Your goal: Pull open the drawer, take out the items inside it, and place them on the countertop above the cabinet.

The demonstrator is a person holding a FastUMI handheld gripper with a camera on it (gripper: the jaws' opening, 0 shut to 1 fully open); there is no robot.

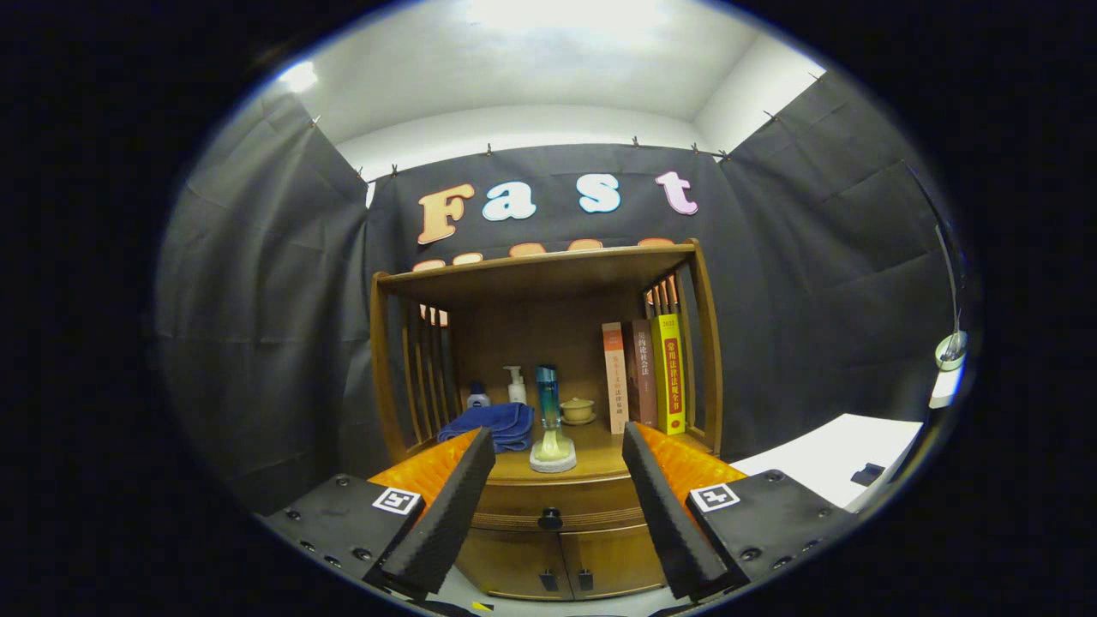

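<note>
While the wooden cabinet (548, 411) stands against the booth wall, its drawer (557, 501) sits closed, the dark knob (550, 518) just ahead between the fingers. Books (643, 375), a blue towel (493, 424), a blue bottle (547, 398) and a small bowl (577, 409) rest on its countertop (591, 458). The gripper (557, 497) is spread wide, grasping nothing.

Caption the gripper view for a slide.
Open gripper faces closed drawer, its knob ahead between the fingers.
</note>
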